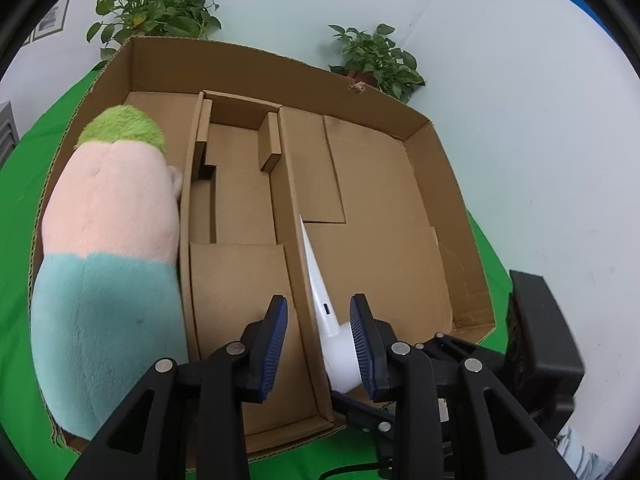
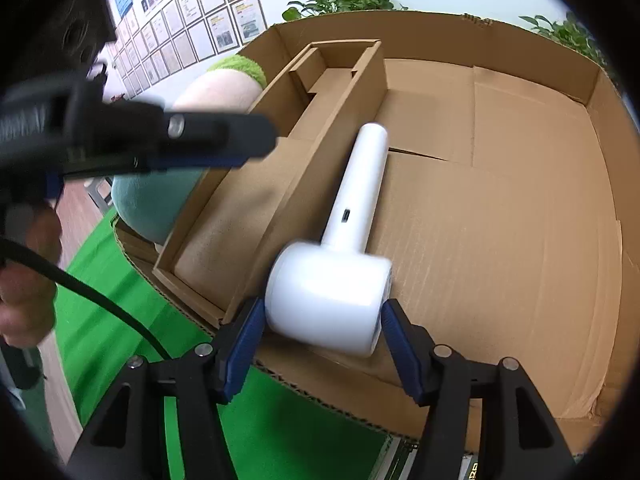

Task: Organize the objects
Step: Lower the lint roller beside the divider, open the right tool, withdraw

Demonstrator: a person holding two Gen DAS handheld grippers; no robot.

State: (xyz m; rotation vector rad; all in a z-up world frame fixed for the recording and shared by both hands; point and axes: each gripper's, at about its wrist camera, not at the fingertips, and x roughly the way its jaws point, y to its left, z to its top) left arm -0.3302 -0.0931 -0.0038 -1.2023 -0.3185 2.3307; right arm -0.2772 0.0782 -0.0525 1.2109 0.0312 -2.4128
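A white handheld device (image 2: 332, 280) with a round head and a tapering handle hangs low over the big right compartment of the cardboard box (image 2: 600, 128). Its handle points away along the divider. My right gripper (image 2: 322, 344) is shut on the head, with a blue pad on each side. In the left wrist view the device (image 1: 316, 280) shows edge-on beside the right finger. My left gripper (image 1: 320, 340) stands open over the divider (image 1: 292, 208) with nothing pressed between its pads. A pink, teal and green plush toy (image 1: 108, 248) fills the left compartment.
The box rests on a green cloth (image 2: 100, 332). A narrow middle compartment (image 1: 240, 208) holds small cardboard inserts. Two potted plants (image 1: 376, 60) stand behind the box against a pale wall. A person's hand (image 2: 24, 280) and a black cable are at the left.
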